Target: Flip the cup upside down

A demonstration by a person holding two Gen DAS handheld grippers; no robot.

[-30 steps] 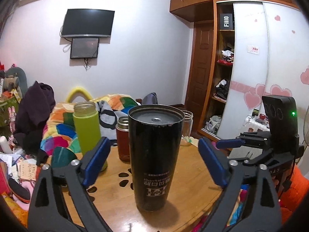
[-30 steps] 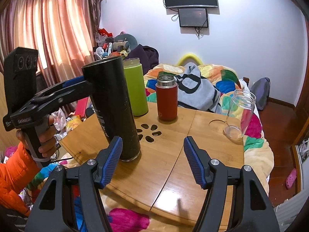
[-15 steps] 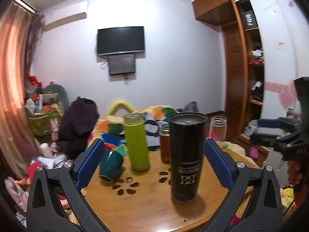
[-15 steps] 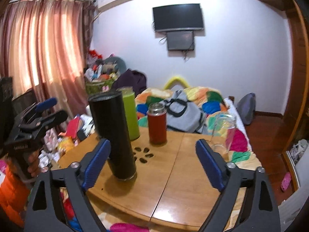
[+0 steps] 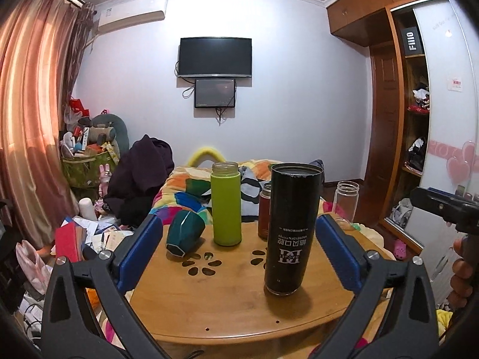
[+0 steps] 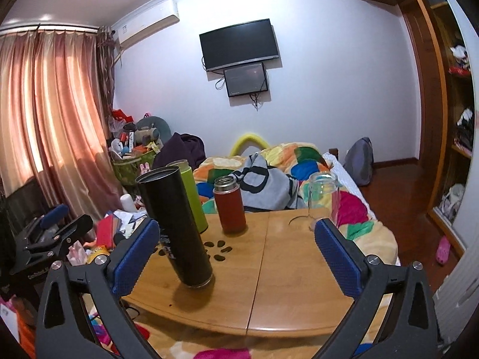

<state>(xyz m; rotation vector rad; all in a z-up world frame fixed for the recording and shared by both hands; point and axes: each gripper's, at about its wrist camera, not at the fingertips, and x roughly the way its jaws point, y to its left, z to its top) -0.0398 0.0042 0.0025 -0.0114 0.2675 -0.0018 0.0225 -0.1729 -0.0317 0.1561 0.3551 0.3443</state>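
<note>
A tall black cup (image 5: 292, 227) stands upside down on the round wooden table (image 5: 227, 308), its white lettering inverted. It also shows in the right wrist view (image 6: 176, 227). My left gripper (image 5: 239, 254) is open and empty, back from the table's near edge with the cup between and beyond its jaws. My right gripper (image 6: 236, 257) is open and empty, back from the table, the cup just right of its left pad. The left gripper also shows in the right wrist view (image 6: 51, 233) at far left.
On the table stand a green bottle (image 5: 226, 205), a red thermos (image 6: 230, 205), a clear glass jar (image 6: 322, 194) and a dark teal cup (image 5: 184, 234) lying on its side. A bed with a colourful quilt (image 6: 287, 167) lies behind. Clutter covers the floor at left.
Both grippers have pulled back and away from the black cup, which stays standing upside down on the table. The jaws of both have opened wider.
</note>
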